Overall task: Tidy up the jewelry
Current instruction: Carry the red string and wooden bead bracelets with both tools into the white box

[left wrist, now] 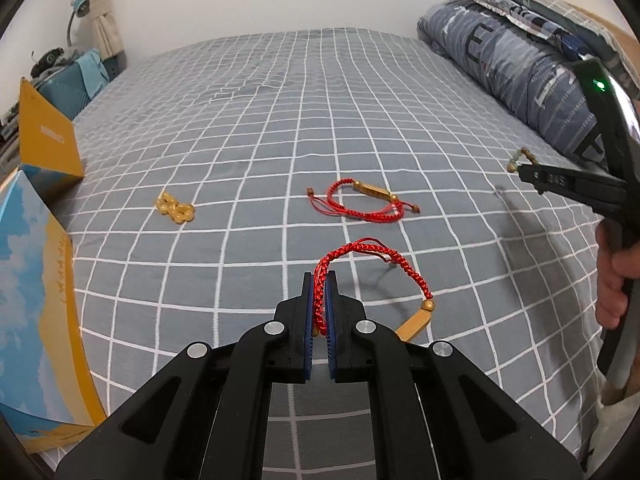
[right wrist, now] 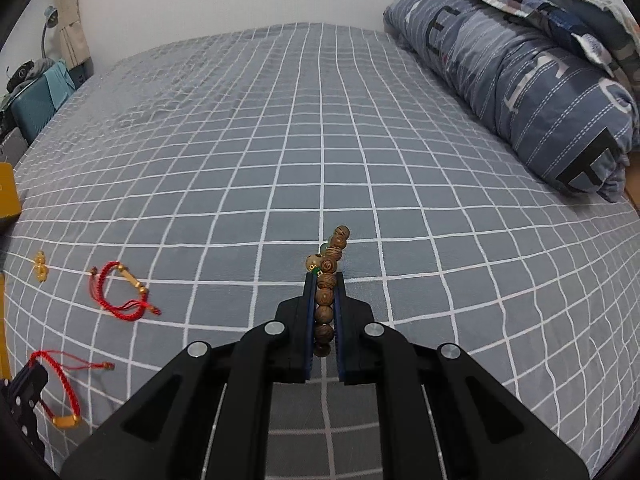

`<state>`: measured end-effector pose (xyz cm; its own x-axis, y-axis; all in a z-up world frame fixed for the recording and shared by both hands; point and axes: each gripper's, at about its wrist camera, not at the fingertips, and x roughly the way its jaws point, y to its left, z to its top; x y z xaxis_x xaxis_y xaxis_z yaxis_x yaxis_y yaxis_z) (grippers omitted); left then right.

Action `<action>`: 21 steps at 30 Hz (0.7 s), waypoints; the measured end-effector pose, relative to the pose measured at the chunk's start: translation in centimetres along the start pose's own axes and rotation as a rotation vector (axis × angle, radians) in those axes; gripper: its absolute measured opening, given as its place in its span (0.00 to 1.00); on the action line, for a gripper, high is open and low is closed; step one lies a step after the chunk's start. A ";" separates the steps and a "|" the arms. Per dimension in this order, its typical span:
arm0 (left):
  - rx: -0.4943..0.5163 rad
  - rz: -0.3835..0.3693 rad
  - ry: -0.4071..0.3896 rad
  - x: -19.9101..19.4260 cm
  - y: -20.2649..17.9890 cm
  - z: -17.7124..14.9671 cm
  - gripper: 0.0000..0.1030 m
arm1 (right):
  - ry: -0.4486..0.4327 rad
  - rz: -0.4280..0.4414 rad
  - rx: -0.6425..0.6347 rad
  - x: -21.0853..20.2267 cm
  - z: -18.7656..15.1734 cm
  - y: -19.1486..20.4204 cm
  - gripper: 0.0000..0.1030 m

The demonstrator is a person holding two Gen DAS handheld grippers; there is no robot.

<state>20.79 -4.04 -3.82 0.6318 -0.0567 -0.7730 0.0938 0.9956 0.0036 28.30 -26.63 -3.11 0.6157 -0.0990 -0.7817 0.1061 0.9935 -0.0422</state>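
Observation:
My left gripper is shut on a red braided bracelet with a wooden bar, held above the checked bed sheet; it also shows in the right wrist view. My right gripper is shut on a brown wooden bead bracelet, and shows at the right of the left wrist view. A second red cord bracelet lies on the sheet ahead, also in the right wrist view. A yellow bead bracelet lies to its left, and shows in the right wrist view.
An open blue and yellow box stands at the left edge of the bed, its lid upright. A rolled blue quilt and pillows lie along the right side. A teal case sits beyond the bed's left.

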 end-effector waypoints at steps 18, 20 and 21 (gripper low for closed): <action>-0.039 0.063 -0.081 -2.5 3.2 1.1 0.05 | -0.064 0.018 -0.023 -5.5 -3.4 3.3 0.07; -0.040 0.058 -0.082 -2.9 3.4 0.8 0.05 | -0.070 0.023 -0.024 -6.1 -3.8 3.6 0.07; -0.037 0.056 -0.081 -3.0 3.4 0.7 0.05 | -0.074 0.024 -0.024 -6.5 -4.2 3.7 0.07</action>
<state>19.72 -0.49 -1.02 0.6954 -0.0052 -0.7186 0.0288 0.9994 0.0206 21.42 -22.03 -0.76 0.6743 -0.0777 -0.7343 0.0721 0.9966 -0.0393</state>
